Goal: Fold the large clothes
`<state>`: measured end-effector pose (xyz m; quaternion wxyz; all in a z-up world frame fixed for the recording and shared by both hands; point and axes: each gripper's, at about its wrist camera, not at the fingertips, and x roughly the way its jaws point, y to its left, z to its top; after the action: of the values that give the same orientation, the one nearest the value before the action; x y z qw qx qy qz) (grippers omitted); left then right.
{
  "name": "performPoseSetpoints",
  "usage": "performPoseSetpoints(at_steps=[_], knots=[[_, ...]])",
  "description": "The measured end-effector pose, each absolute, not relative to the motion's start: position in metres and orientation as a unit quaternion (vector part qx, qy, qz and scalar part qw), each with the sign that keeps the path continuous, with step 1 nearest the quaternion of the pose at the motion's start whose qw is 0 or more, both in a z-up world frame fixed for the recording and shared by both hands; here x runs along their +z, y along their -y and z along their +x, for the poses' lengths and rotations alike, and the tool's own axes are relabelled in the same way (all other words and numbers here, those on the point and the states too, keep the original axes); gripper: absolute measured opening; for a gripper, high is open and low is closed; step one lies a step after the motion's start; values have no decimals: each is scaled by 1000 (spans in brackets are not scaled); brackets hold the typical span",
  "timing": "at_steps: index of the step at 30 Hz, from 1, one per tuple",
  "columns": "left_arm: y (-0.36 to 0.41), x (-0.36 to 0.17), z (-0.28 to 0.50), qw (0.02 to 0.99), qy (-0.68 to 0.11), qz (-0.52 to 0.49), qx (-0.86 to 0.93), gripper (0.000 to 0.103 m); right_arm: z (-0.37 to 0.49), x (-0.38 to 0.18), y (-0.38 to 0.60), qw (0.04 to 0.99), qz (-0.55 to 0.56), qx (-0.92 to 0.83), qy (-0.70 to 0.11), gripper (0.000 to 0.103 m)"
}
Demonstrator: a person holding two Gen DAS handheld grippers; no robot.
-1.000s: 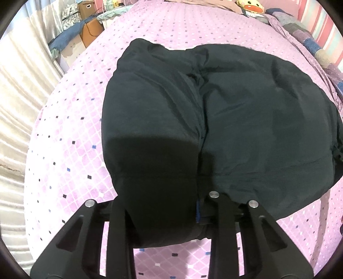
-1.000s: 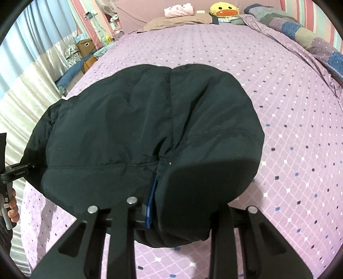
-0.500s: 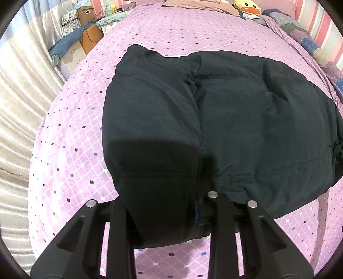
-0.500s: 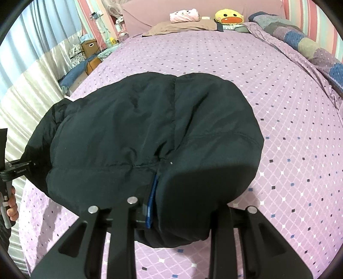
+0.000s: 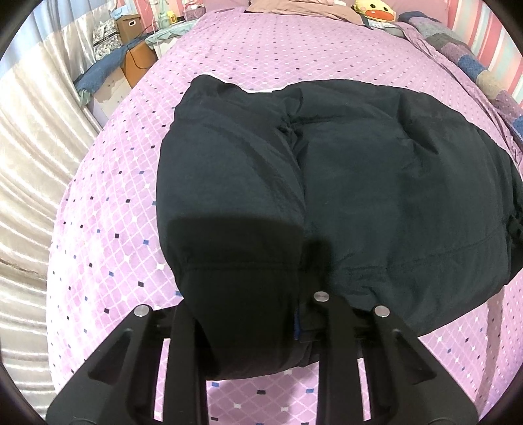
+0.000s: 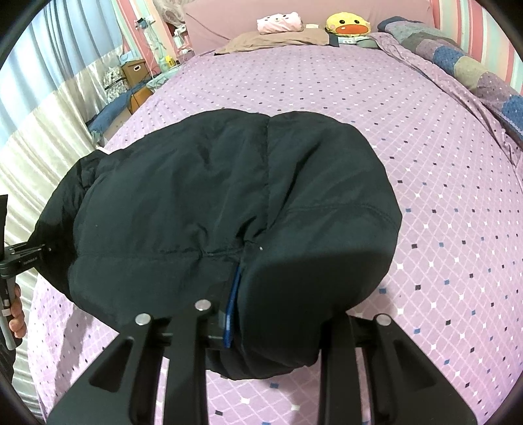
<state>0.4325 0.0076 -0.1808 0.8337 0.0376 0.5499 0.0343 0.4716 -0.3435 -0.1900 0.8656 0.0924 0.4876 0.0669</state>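
A large black padded jacket [image 5: 376, 183] lies spread over the purple bed; it also fills the right wrist view [image 6: 209, 202]. My left gripper [image 5: 251, 323] is shut on the jacket's near hem, with a folded-in sleeve bulging between the fingers. My right gripper [image 6: 261, 327] is shut on the other end of the hem, where a blue inner strip [image 6: 231, 314] shows. The near edge is lifted off the sheet. The fingertips are hidden under the cloth. The left gripper's body and the hand holding it [image 6: 13, 287] show at the right wrist view's left edge.
The purple diamond-print bed sheet [image 6: 425, 137] stretches far ahead. Pillows and a yellow duck plush [image 6: 348, 26] sit at the headboard. A patchwork quilt [image 6: 464, 65] runs along the right side. Curtains [image 5: 29, 137] and boxes [image 5: 134, 59] stand off the left edge.
Both grippers have risen and drawn back a little with the hem, so more of the bed's far end shows. The grip has not changed.
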Motion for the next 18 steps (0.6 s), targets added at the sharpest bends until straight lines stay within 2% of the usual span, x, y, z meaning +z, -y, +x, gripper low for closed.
performPoseSetpoints(at_steps=[8, 18], knots=[[-8, -176, 431, 835, -548, 30, 33, 22, 469, -183, 343, 869, 93, 71, -481, 26], [1, -137, 430, 852, -523, 19, 7, 20, 470, -145, 338, 889, 67, 91, -443, 26]])
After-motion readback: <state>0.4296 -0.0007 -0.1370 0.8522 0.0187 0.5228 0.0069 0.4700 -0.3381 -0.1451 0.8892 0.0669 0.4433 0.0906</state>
